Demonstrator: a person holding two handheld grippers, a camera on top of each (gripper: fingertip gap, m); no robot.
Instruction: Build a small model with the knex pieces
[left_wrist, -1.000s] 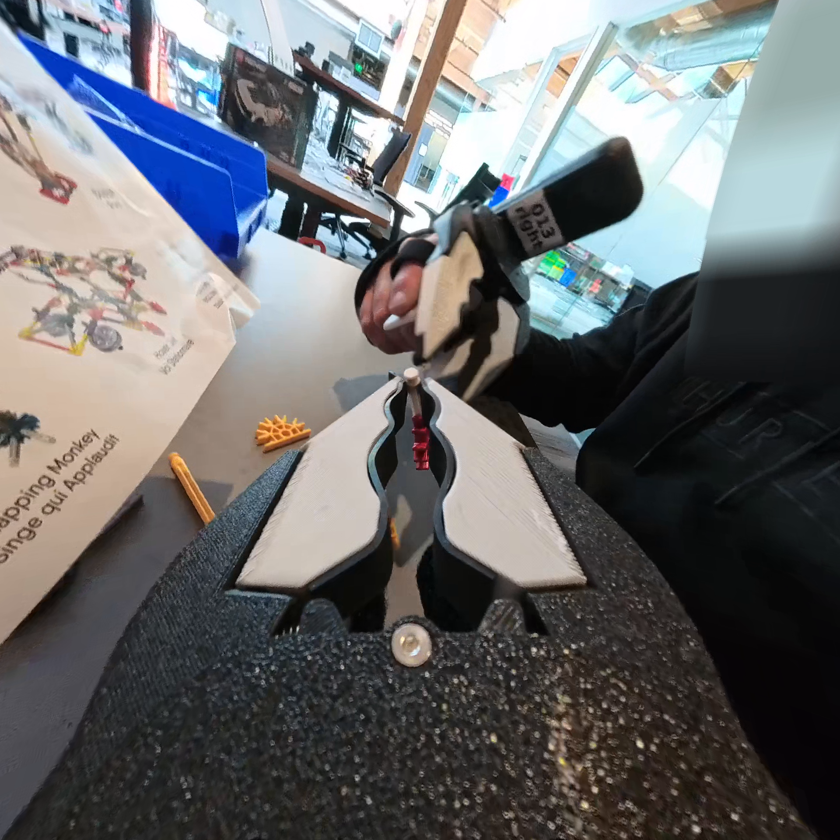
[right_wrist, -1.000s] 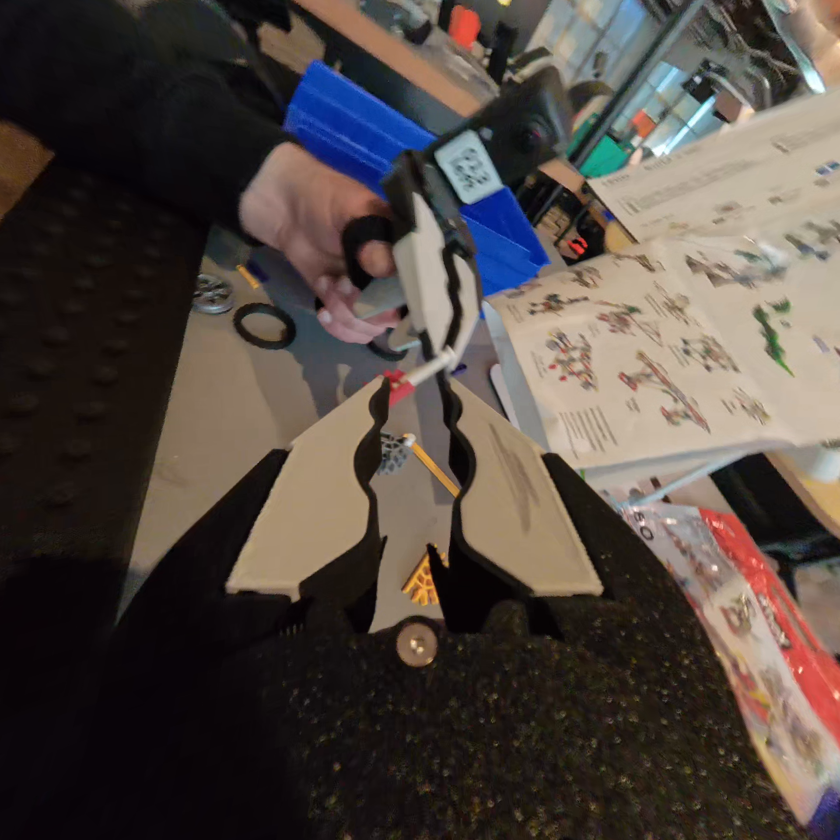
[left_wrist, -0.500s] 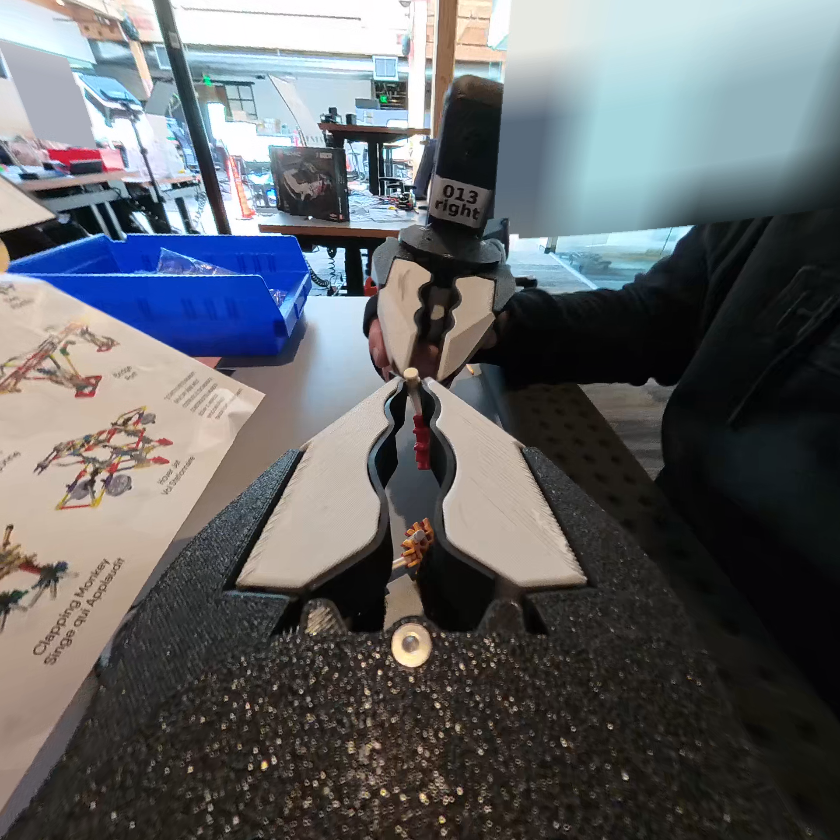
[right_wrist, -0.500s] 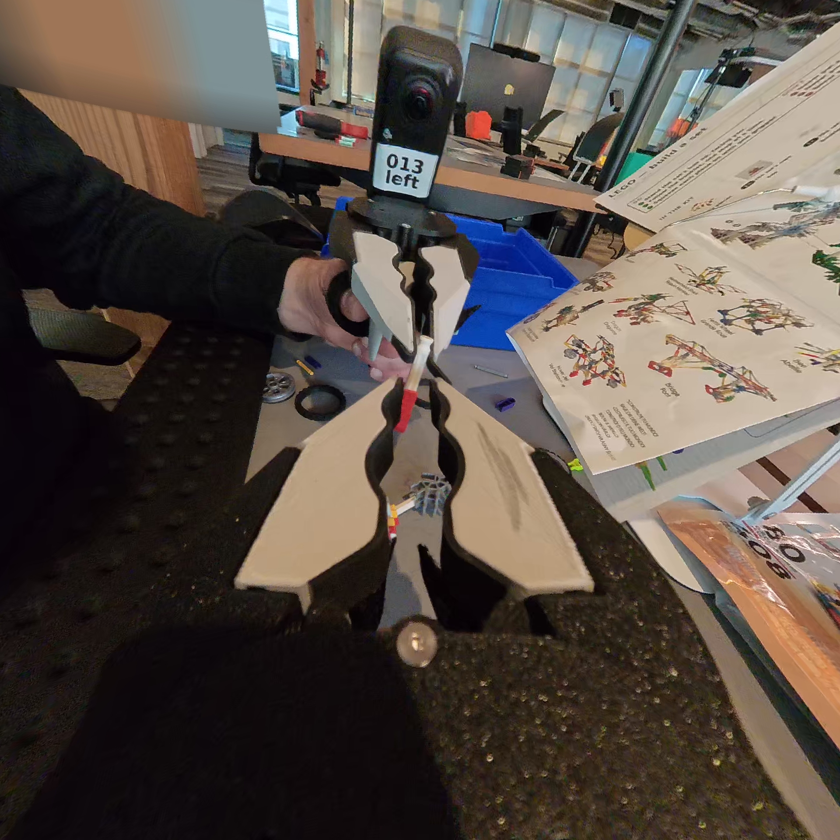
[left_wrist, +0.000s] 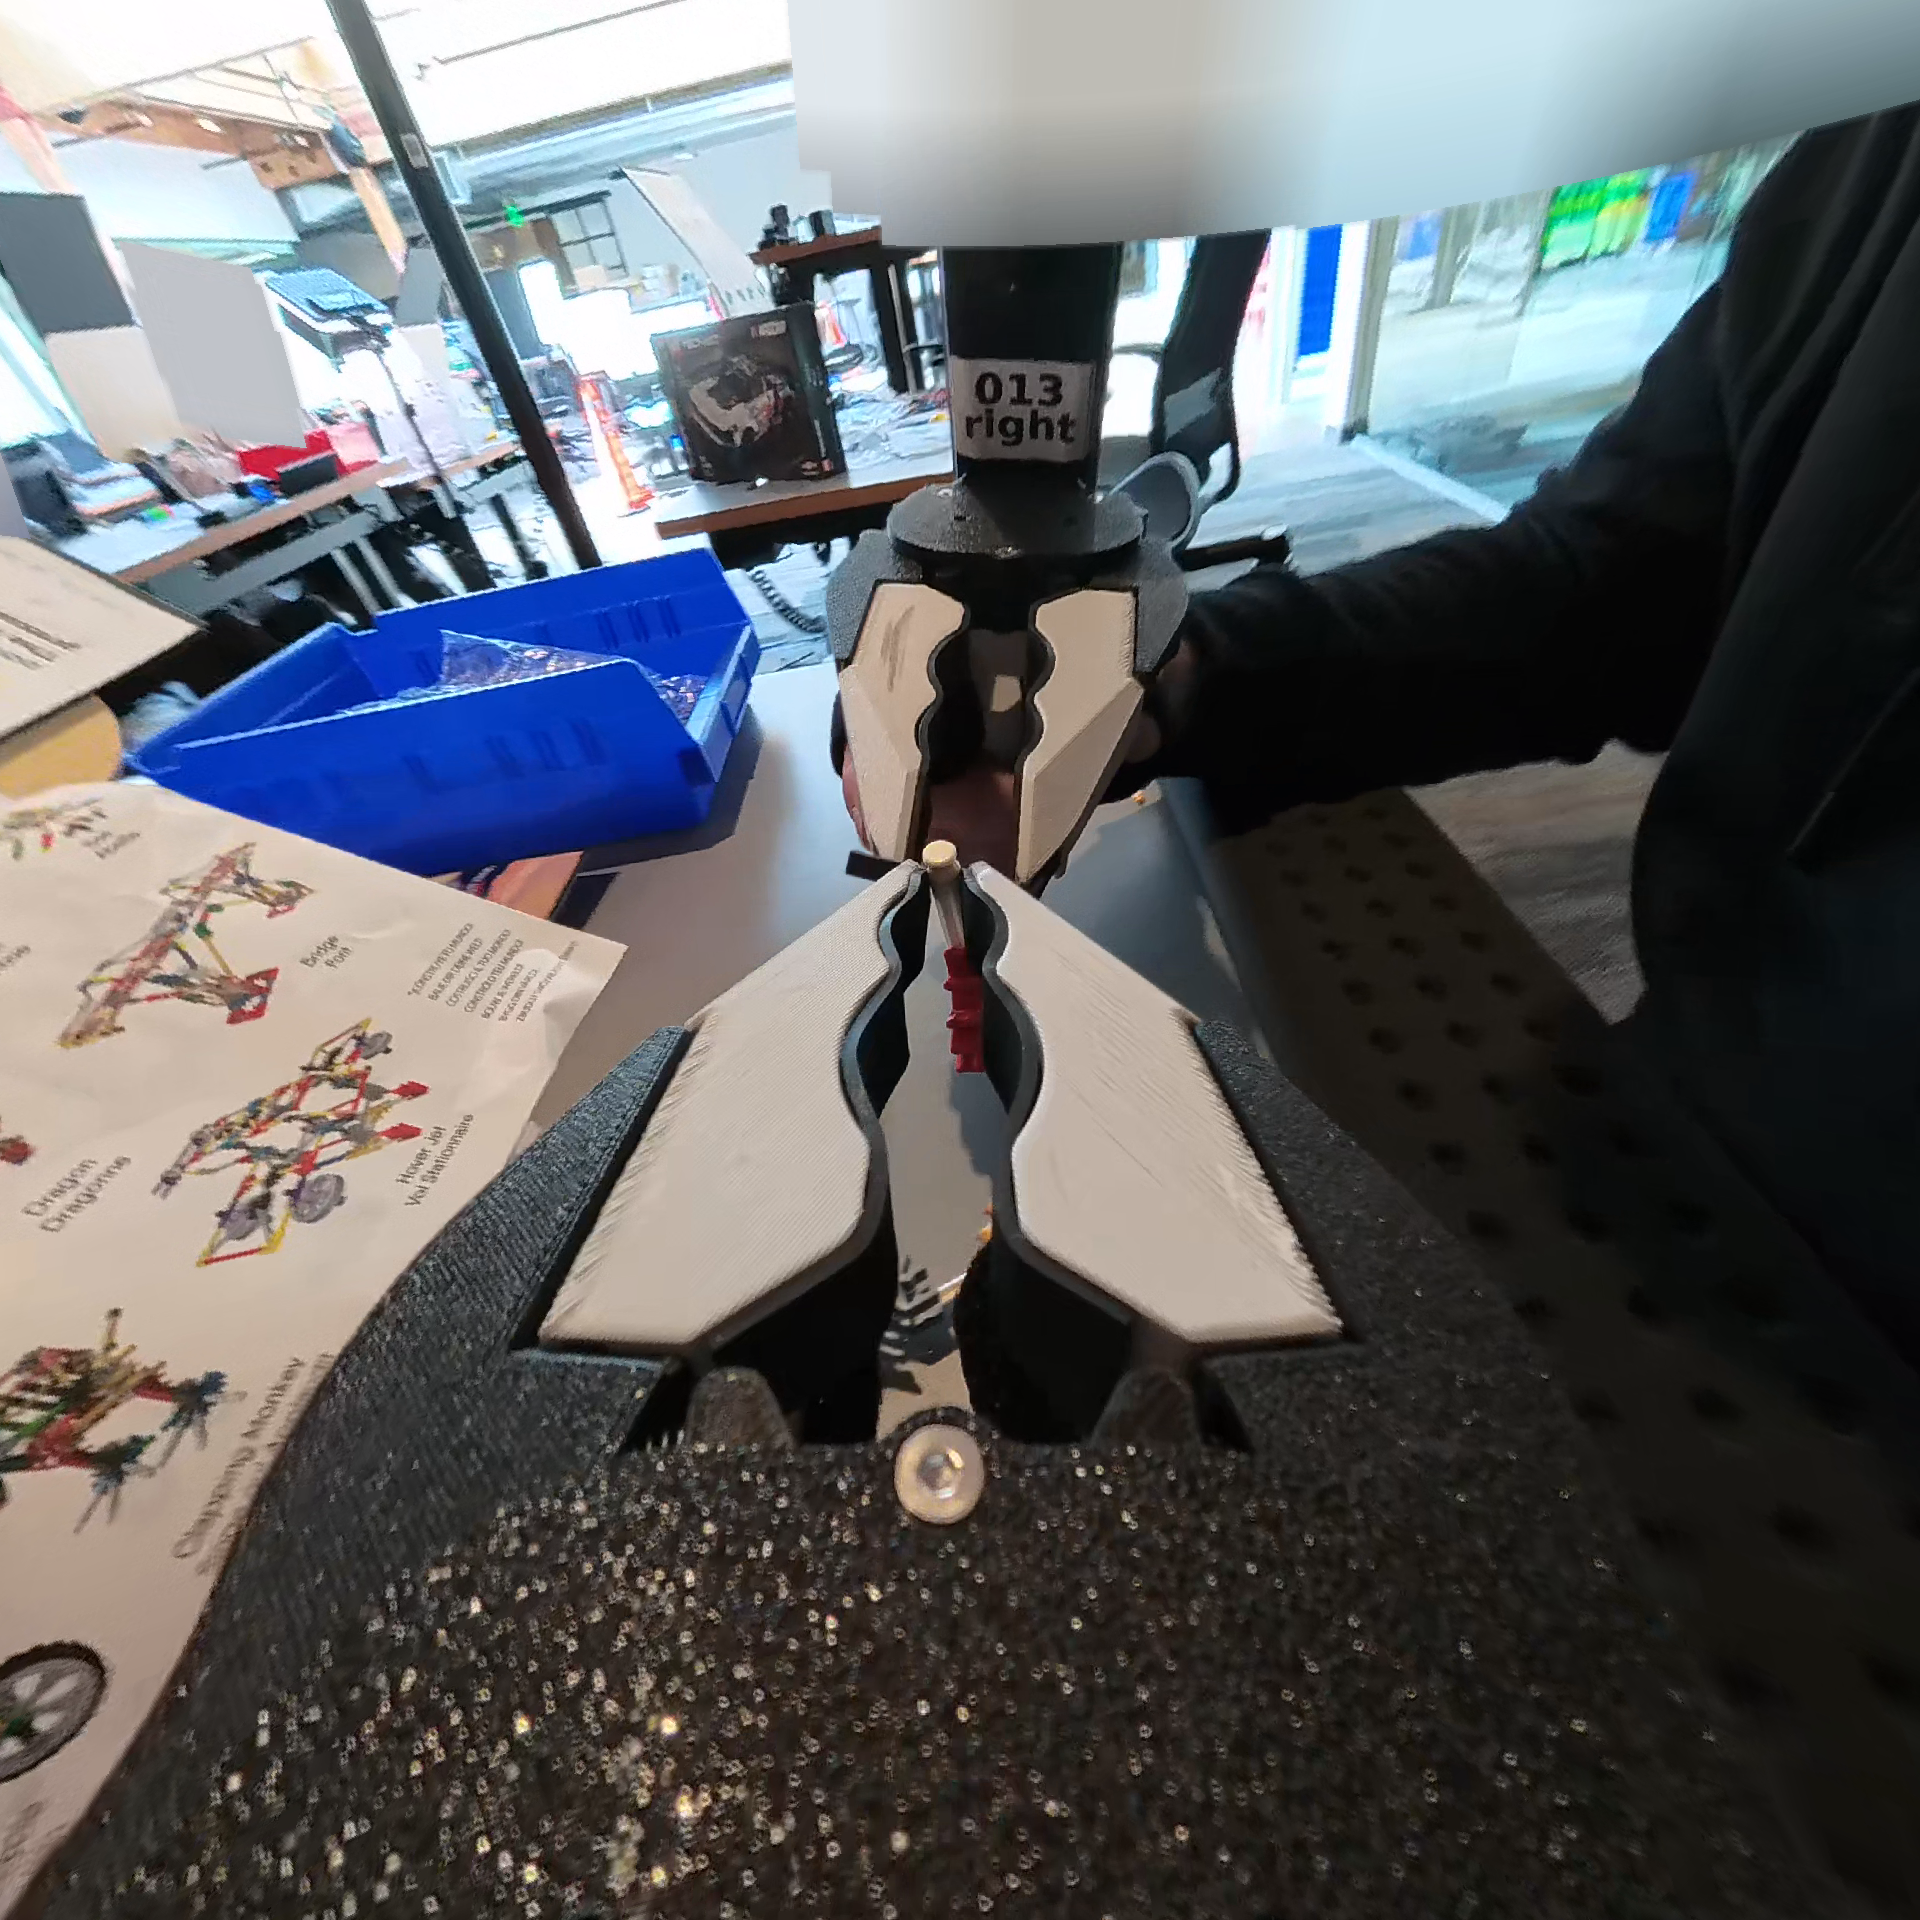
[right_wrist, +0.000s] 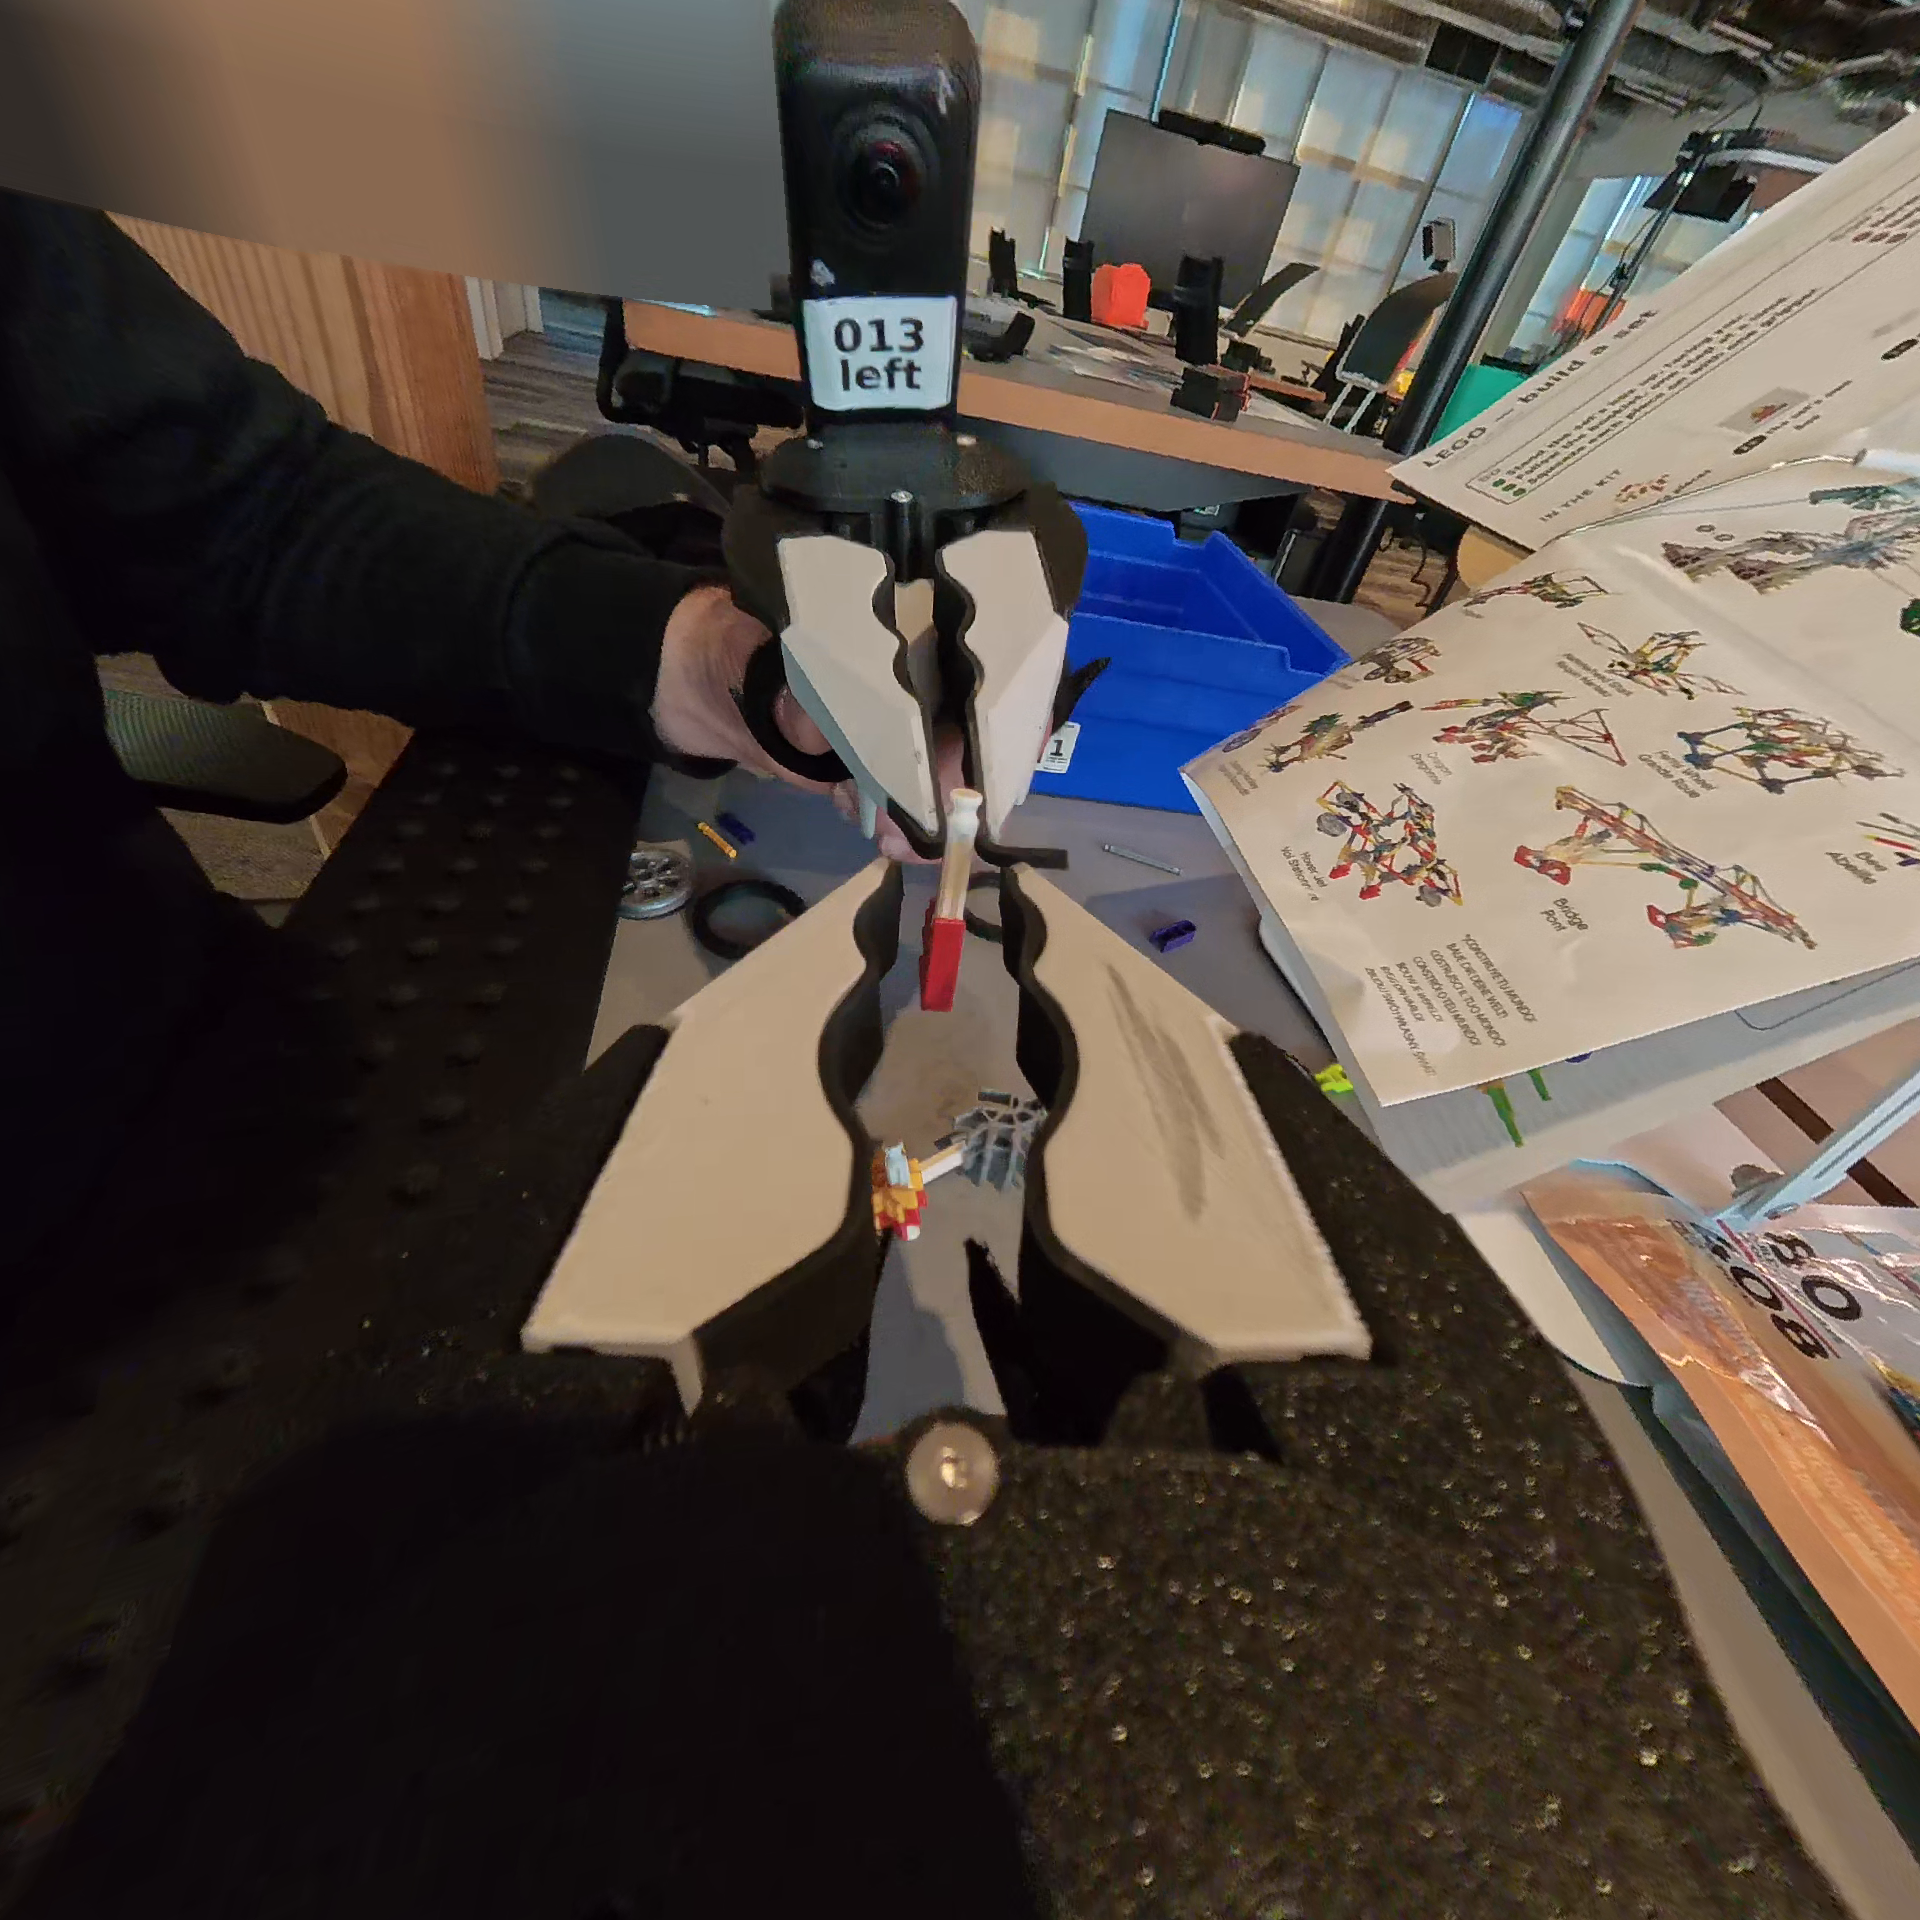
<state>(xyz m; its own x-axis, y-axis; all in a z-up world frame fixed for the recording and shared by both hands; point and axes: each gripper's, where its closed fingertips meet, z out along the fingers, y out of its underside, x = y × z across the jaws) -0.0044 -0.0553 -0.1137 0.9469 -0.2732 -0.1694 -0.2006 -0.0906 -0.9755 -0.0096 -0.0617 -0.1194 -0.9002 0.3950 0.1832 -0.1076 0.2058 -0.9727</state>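
My left gripper (left_wrist: 943, 883) is shut on a thin white rod (left_wrist: 943, 894) with a red connector (left_wrist: 961, 1003) on its lower end, which hangs between the fingers. My right gripper (right_wrist: 951, 883) faces it tip to tip and is open. Its fingers stand either side of the red connector (right_wrist: 940, 961) with a gap on both sides. The white rod (right_wrist: 958, 842) rises to the left gripper's tips (right_wrist: 951, 821). In the left wrist view the right gripper (left_wrist: 977, 831) shows head-on, with its jaws apart just behind the rod's tip. Both are held above the grey table.
A blue bin (left_wrist: 468, 727) stands at the back. An instruction sheet (right_wrist: 1558, 810) and a bag of parts (right_wrist: 1766, 1351) lie to one side. A small grey-and-yellow assembly (right_wrist: 966, 1153), black ring (right_wrist: 743, 914), grey wheel (right_wrist: 655, 883) and purple piece (right_wrist: 1174, 932) lie on the table. A black perforated mat (left_wrist: 1455, 1039) borders it. The grippers are tip to tip, or close to it.
Both grippers have swung from tilted to level and now face each other head-on. The rod with the red connector has stayed in my left gripper.
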